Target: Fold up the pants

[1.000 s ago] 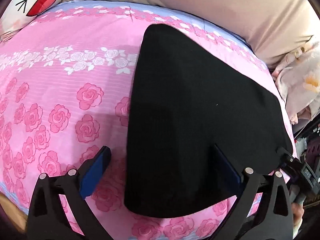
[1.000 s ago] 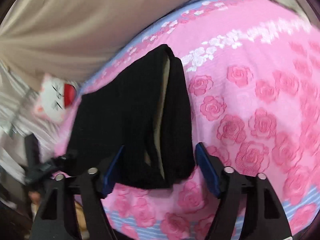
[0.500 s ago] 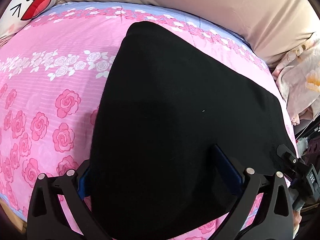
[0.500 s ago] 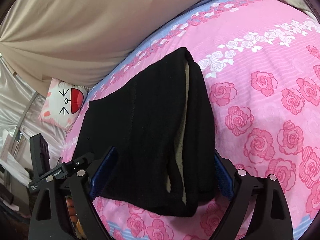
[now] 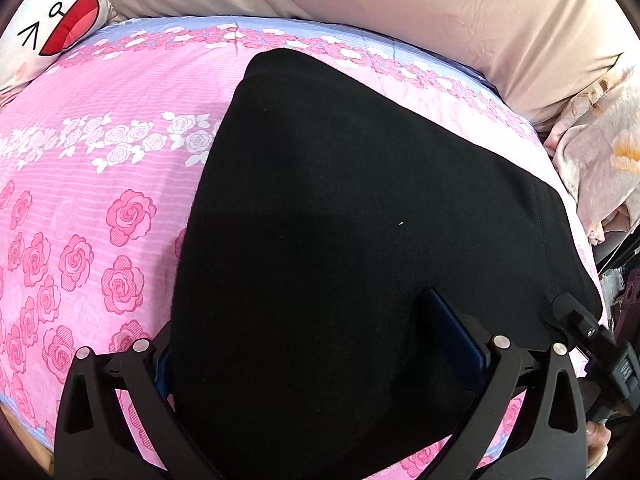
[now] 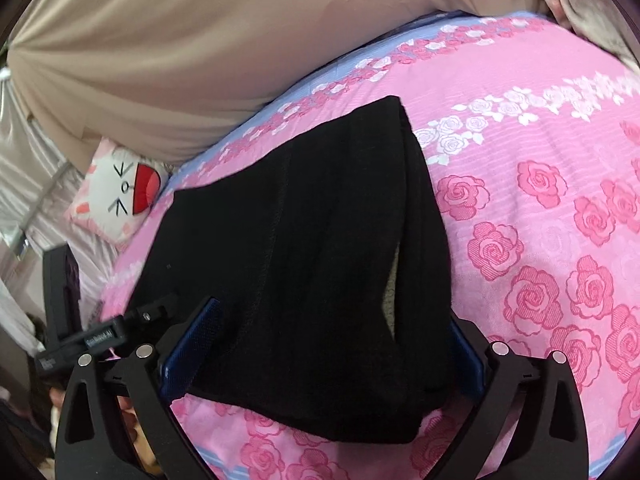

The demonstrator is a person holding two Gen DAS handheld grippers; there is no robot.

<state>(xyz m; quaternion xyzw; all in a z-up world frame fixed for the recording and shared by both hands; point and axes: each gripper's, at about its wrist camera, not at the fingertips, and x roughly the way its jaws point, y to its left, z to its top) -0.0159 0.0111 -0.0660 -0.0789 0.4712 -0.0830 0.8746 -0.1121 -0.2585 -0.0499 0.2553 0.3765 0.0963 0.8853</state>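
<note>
Left wrist view: folded black knit pants (image 5: 360, 240) lie on a pink rose-print bed sheet (image 5: 100, 168). Left gripper (image 5: 320, 344) and right gripper (image 6: 324, 344), jaws spread wide, each straddle a near corner, apparently ready to pinch for another fold.

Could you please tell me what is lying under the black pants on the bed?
The black pants lie on the pink rose-print sheet, which shows all around them. A pale inner lining peeks between the folded layers. Whatever lies beneath the fabric itself is covered.
</note>
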